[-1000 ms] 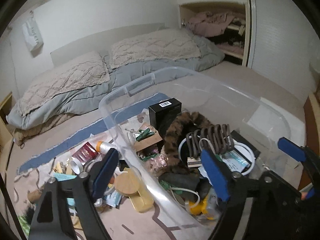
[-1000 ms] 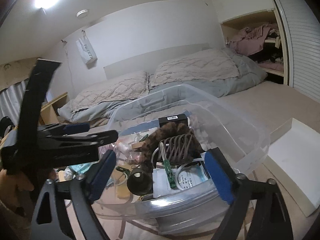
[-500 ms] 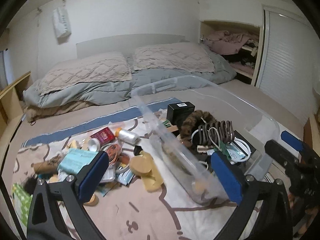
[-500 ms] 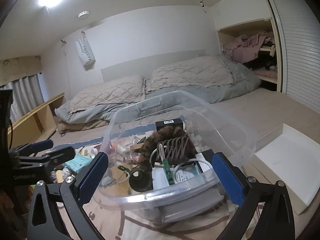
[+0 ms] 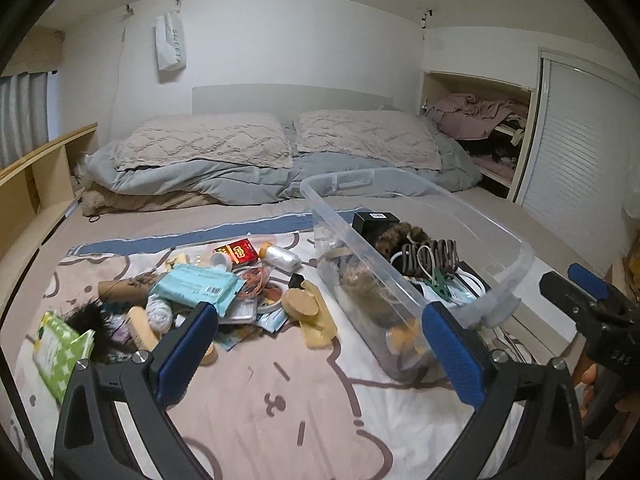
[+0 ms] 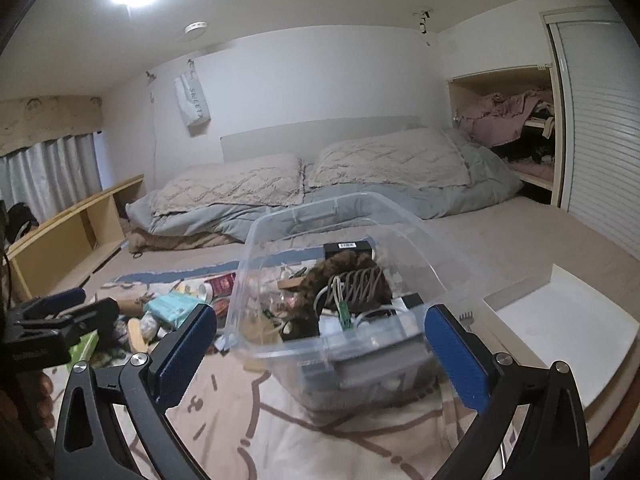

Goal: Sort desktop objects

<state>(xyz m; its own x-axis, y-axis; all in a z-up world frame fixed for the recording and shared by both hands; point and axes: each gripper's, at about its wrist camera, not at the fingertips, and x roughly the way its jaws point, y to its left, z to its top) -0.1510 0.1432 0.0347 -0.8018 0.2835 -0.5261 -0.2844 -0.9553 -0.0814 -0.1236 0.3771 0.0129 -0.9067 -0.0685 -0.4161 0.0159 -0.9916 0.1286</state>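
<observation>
A clear plastic bin (image 5: 516,256) stands on the bed with a black box (image 5: 374,220), a brown furry piece (image 5: 400,236), a brown coiled clip (image 5: 436,252) and a green clip (image 5: 438,280) in it. Left of it lies a heap of loose items: a teal packet (image 5: 196,286), a red box (image 5: 240,252), a white spool (image 5: 280,256) and a yellow wooden piece (image 5: 316,316). My left gripper (image 5: 320,348) is open and empty over the patterned cloth, between heap and bin. My right gripper (image 6: 322,354) is open, with the bin (image 6: 332,344) just ahead and its pads off the plastic.
A white tray (image 6: 560,320) lies right of the bin, with a small fork (image 6: 466,316) at its edge. A green-white packet (image 5: 56,344) and a black fluffy thing (image 5: 88,316) are at the heap's left. Pillows (image 5: 208,144) and a grey duvet lie behind, and a wooden shelf (image 5: 36,176) runs along the left.
The left gripper has swung left and back off the bin, so the loose heap now lies before it. Both grippers' jaws stand wider. The right gripper has drawn back a little from the bin.
</observation>
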